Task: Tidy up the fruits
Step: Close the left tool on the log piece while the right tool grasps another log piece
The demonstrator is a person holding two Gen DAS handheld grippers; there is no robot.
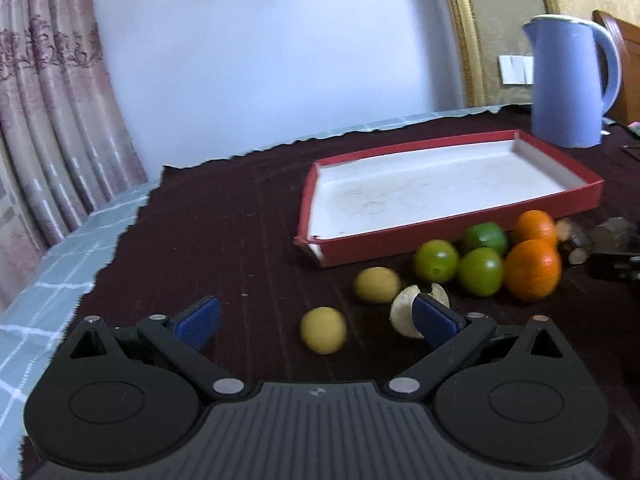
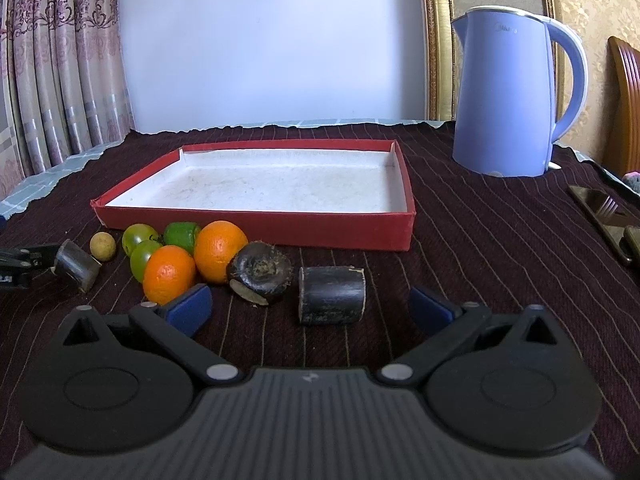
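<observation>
A red tray with a white floor (image 1: 460, 228) (image 2: 256, 222) lies on the dark cloth with nothing in it. In front of it sit two oranges (image 1: 532, 268) (image 2: 170, 274), three green fruits (image 1: 436, 260) (image 2: 140, 236), small yellow fruits (image 1: 323, 330) (image 2: 103, 246), a pale broken shell (image 1: 404, 312), a dark round fruit (image 2: 260, 270) and a dark cylinder piece (image 2: 332, 294). My left gripper (image 1: 316, 324) is open, one yellow fruit between its fingers. My right gripper (image 2: 312, 308) is open around the dark cylinder piece.
A blue electric kettle (image 2: 508, 96) (image 1: 568, 80) stands behind the tray on the right. Phones (image 2: 604, 216) lie at the right edge. Another dark piece (image 2: 76, 266) lies at left beside the left gripper. The cloth's edge and a checked tablecloth (image 1: 60, 264) run at left.
</observation>
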